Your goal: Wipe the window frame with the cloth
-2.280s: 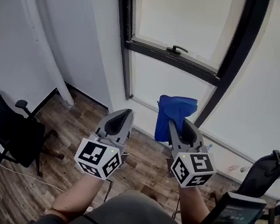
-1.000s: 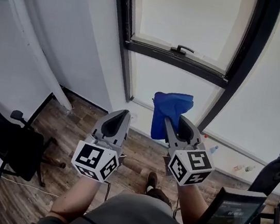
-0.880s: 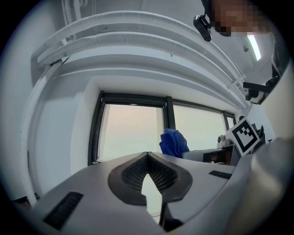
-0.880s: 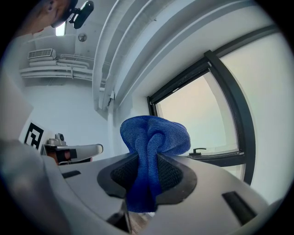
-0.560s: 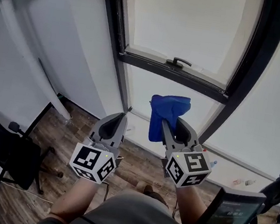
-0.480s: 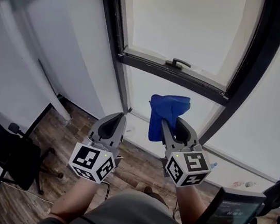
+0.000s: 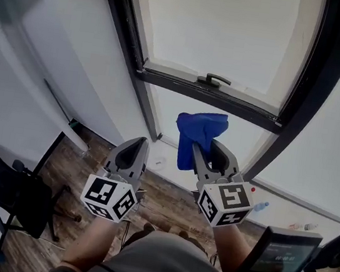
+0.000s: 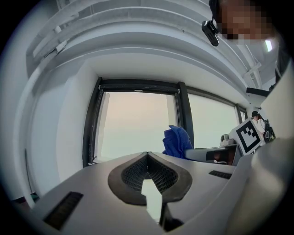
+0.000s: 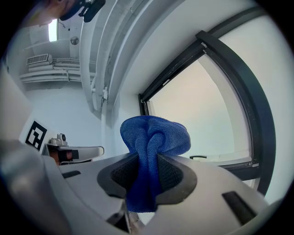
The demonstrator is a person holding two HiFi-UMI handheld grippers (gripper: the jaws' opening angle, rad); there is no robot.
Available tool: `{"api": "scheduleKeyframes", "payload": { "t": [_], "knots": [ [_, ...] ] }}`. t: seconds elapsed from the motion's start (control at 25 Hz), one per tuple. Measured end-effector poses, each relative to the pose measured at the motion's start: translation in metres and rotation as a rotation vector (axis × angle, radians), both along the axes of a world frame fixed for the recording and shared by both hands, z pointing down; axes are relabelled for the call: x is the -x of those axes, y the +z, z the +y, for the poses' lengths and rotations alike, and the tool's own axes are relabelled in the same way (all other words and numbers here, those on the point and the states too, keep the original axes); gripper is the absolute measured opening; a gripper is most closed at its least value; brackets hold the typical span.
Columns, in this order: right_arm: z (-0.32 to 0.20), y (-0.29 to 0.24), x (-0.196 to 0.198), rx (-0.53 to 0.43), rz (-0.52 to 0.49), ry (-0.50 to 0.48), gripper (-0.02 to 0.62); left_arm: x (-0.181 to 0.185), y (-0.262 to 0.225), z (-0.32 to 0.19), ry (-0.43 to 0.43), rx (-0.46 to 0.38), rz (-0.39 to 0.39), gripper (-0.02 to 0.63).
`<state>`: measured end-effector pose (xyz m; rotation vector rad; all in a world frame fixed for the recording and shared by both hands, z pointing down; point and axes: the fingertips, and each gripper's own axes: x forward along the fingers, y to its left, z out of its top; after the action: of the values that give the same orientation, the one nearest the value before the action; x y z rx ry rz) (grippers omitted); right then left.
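A bunched blue cloth [image 7: 196, 136] [image 9: 151, 142] [image 8: 177, 141] sticks up out of my right gripper [image 7: 203, 150] [image 9: 147, 158], whose jaws are shut on it. The black window frame [image 7: 208, 93] [image 9: 220, 82] [image 8: 138, 85] crosses the glass ahead, with a small black handle [image 7: 211, 79] on its horizontal bar. The cloth hangs just below that bar, apart from it. My left gripper [image 7: 136, 143] [image 8: 147, 153] is beside the right one, jaws shut with nothing between them.
A black office chair [image 7: 6, 193] stands on the wood floor at lower left. Another chair and a dark screen [image 7: 282, 253] sit at lower right. A white wall [image 7: 37, 49] runs along the left. A plastic bottle [image 7: 259, 206] lies by the window base.
Both grippers have moved closer to the window and the view has tilted up. The cloth now sits nearer the horizontal bar of the frame. Both grips are unchanged.
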<state>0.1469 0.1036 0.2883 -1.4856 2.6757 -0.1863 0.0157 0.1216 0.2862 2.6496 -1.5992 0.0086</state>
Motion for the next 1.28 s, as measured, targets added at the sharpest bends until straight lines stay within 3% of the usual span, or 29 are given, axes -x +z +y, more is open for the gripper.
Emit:
{"api": "scheduleKeyframes", "payload": {
  "t": [0.32, 0.88, 1.28],
  "knots": [
    [-0.055, 0.009, 0.034, 0.01, 0.019, 0.024, 0.121, 0.03, 0.01, -0.061, 0.035, -0.002, 0.019, 0.007],
    [-0.172, 0.021, 0.145, 0.045, 0.042, 0.118, 0.121, 0.131, 0.018, -0.192, 0.142, -0.006, 0.037, 0.008],
    [-0.229, 0.033, 0.165, 0.086, 0.084, 0.132, 0.121, 0.156, 0.027, -0.256, 0.123, 0.014, 0.07, 0.007]
  ]
}}
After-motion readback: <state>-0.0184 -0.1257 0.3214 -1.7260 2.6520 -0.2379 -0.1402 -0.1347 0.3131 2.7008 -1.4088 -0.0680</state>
